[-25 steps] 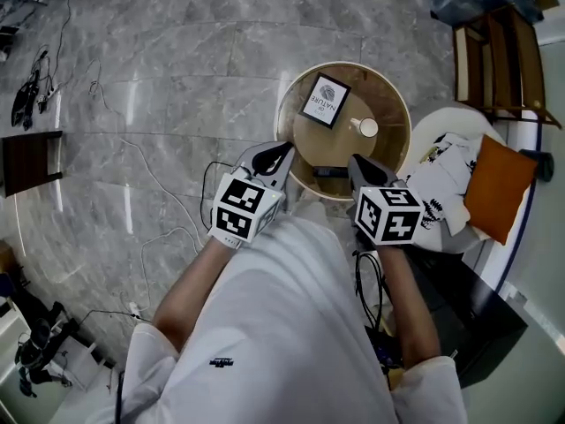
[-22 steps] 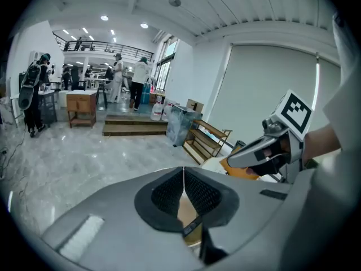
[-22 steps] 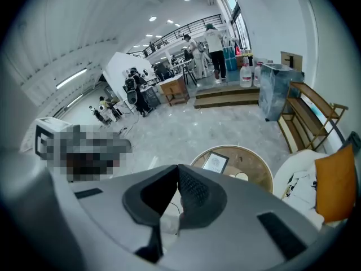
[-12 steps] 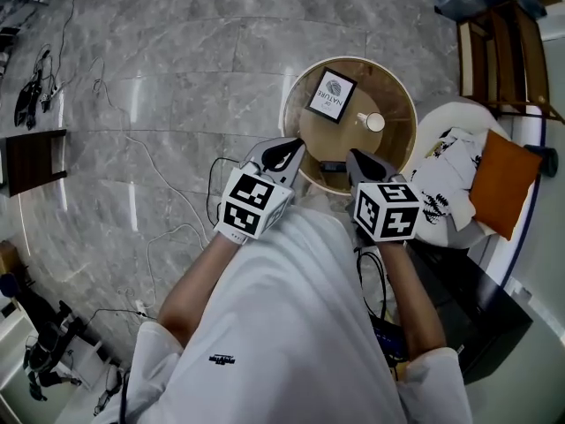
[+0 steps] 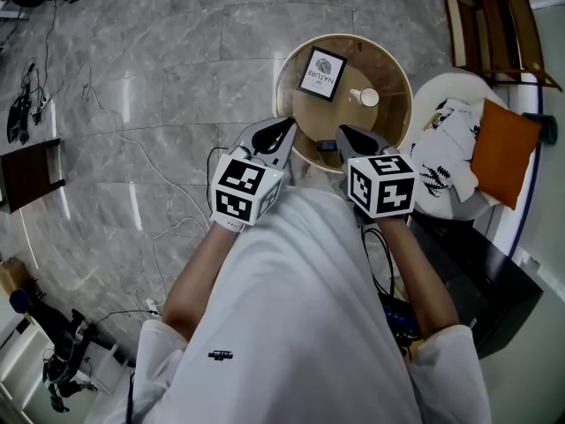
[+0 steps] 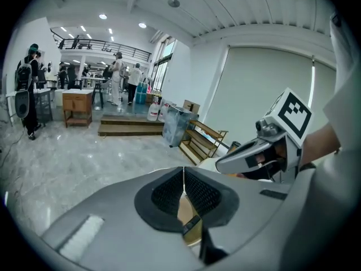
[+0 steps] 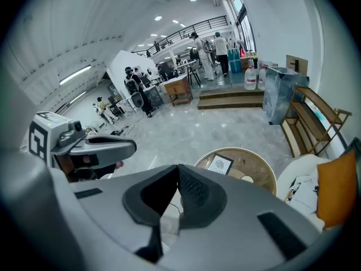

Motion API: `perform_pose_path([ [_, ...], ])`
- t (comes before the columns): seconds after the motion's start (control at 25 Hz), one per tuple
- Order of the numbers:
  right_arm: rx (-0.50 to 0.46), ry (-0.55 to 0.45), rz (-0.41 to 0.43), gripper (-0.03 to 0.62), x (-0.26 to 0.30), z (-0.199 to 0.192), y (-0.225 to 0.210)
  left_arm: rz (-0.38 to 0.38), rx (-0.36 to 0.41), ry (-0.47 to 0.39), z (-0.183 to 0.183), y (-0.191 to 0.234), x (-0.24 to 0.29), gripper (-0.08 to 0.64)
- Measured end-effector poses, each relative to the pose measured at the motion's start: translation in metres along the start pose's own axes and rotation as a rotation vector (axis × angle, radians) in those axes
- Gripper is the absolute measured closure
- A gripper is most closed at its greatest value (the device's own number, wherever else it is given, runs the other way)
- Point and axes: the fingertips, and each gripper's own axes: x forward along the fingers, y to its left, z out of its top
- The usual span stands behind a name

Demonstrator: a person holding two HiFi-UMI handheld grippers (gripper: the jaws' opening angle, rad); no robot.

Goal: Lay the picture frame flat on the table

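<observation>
The picture frame (image 5: 321,72), black-edged with a white print, is on the far left part of the round wooden table (image 5: 394,71); whether it leans upright or lies flat I cannot tell. It also shows in the right gripper view, the frame (image 7: 219,164) small and far beyond the jaws. My left gripper (image 5: 284,131) hovers at the table's near left rim, shut and empty. My right gripper (image 5: 343,134) is level with it over the near rim, also shut on nothing. In both gripper views the pads meet, left gripper (image 6: 184,180), right gripper (image 7: 177,175).
A white cup (image 5: 368,97) stands right of the frame, and a small dark object (image 5: 326,146) lies at the table's near edge. A white armchair with patterned cloth (image 5: 446,153) and orange cushion (image 5: 497,153) adjoins on the right. Cables (image 5: 172,228) trail over the marble floor.
The table and frame sit a little higher in the head view than before. Both grippers stay shut near the table's near rim, the right one slightly closer in.
</observation>
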Motion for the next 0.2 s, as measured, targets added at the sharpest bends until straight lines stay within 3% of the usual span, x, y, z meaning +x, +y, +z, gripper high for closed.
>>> perform_pose_path([
  [0.2, 0.005, -0.017, -0.001, 0.588, 0.0052, 0.0008, -0.0026, 0.010, 0.003, -0.011, -0.0008, 0.0043, 0.0000, 0.551],
])
